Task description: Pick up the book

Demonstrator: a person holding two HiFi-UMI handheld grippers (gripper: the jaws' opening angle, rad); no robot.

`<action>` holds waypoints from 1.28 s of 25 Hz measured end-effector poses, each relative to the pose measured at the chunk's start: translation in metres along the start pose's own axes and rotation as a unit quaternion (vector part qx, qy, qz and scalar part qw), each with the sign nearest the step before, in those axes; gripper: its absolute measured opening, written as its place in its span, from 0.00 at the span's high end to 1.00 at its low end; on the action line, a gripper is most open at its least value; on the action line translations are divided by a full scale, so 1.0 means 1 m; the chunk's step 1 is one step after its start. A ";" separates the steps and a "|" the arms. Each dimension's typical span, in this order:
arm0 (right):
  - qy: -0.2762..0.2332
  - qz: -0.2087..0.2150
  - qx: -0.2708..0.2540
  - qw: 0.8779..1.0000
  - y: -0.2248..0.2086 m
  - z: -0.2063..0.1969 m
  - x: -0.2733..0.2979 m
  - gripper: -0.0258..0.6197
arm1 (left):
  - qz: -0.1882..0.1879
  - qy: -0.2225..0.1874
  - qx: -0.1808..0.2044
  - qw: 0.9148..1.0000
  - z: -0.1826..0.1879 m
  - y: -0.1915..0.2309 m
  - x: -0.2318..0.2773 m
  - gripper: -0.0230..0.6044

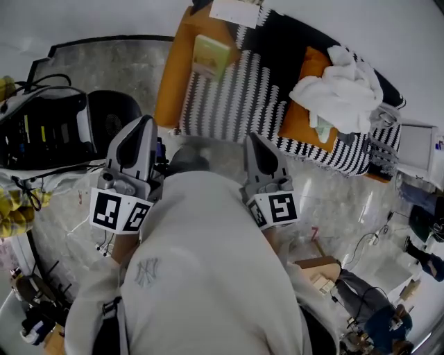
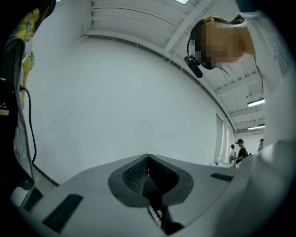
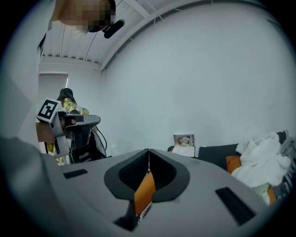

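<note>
A pale green book [image 1: 211,55] lies flat on an orange cushion [image 1: 173,76] at the left end of a sofa covered by a black-and-white striped blanket [image 1: 229,97]. Both grippers are held low over the floor, short of the sofa and pointing towards it. My left gripper [image 1: 143,123] is below and left of the book, and its jaws meet at the tips [image 2: 148,156] with nothing between them. My right gripper [image 1: 251,140] is below and right of the book, also shut and empty [image 3: 149,150]. Behind its jaws only a strip of the orange cushion [image 3: 144,192] shows.
A heap of white cloth [image 1: 340,87] lies on a second orange cushion [image 1: 312,66] at the sofa's right. A white booklet [image 1: 234,12] rests at the sofa's back. A black chair [image 1: 111,114] and a case with cables [image 1: 41,132] stand left. Two people [image 2: 239,150] stand far off.
</note>
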State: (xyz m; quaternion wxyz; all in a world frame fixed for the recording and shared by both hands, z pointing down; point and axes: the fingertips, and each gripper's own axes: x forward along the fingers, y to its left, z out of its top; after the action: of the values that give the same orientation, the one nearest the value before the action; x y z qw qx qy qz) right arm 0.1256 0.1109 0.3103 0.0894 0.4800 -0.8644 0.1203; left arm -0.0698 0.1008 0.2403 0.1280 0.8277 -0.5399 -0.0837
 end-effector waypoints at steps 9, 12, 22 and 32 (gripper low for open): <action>0.004 -0.028 0.015 0.999 -0.012 -0.010 0.002 0.93 | -0.025 0.011 -0.008 1.000 -0.012 0.001 0.018 0.95; 0.014 -0.032 0.015 0.999 -0.022 -0.005 0.017 0.93 | -0.032 0.021 -0.015 0.999 -0.012 0.007 0.040 0.95; 0.022 -0.040 0.022 0.999 -0.039 0.021 0.071 0.93 | -0.029 0.027 -0.023 0.999 0.002 0.049 0.091 0.95; 0.056 -0.024 0.036 0.997 -0.044 0.011 0.112 0.93 | 0.042 0.049 -0.033 0.997 -0.006 0.116 0.104 0.95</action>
State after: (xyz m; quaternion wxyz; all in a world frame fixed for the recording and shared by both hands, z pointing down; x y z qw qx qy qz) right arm 0.1034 -0.0053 0.3355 0.1230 0.4964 -0.8411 0.1761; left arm -0.1274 -0.0382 0.2809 0.1851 0.8026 -0.5644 -0.0550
